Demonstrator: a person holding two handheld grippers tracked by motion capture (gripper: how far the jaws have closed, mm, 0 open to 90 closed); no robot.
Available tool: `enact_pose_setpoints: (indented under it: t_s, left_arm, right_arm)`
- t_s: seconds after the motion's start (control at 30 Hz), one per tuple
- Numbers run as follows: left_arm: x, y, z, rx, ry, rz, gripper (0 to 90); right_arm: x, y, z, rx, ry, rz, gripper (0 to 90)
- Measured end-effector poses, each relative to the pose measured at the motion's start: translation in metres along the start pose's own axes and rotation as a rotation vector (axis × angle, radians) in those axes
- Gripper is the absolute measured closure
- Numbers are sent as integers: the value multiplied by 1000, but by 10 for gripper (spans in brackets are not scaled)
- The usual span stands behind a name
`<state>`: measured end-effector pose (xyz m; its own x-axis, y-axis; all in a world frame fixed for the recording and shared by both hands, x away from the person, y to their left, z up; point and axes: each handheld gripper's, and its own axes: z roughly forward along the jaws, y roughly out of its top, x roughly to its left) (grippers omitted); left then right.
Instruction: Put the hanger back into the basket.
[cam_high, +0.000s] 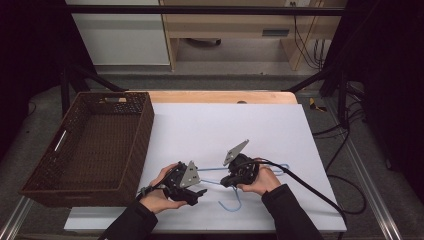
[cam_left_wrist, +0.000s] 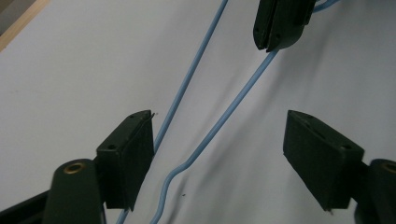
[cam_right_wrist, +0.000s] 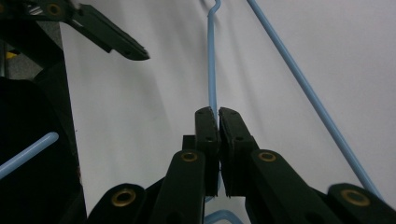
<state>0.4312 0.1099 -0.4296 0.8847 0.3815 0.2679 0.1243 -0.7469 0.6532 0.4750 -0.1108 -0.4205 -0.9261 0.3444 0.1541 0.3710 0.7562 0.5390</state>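
Note:
A light-blue wire hanger (cam_high: 235, 204) lies on the white sheet (cam_high: 225, 125), its hook toward the near edge. My right gripper (cam_high: 228, 181) is shut on one of the hanger's wires; in the right gripper view the jaws (cam_right_wrist: 218, 114) meet on the blue wire (cam_right_wrist: 212, 70). My left gripper (cam_high: 198, 192) stands open beside it. In the left gripper view its jaws (cam_left_wrist: 219, 121) straddle a bent hanger wire (cam_left_wrist: 243, 95) without touching it, and the right gripper's closed tips (cam_left_wrist: 275, 32) show farther along that wire.
A dark brown woven basket (cam_high: 145, 130) sits at the left, overlapping the sheet's edge. The wooden table edge (cam_high: 220, 96) runs along the far side. A black cable (cam_high: 310, 190) trails from the right gripper to the near right.

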Motion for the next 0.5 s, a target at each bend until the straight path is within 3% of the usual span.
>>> enact_pose_setpoints:
  t_s: [0.07, 0.5]
  left_arm:
    - [-1, 0, 4, 2, -9, 4, 306]
    - [-10, 3, 20, 41, 15, 139, 504]
  right_arm:
    - [-1, 0, 0, 3, 4, -4, 875]
    - [-4, 1, -2, 1, 24, 3, 875]
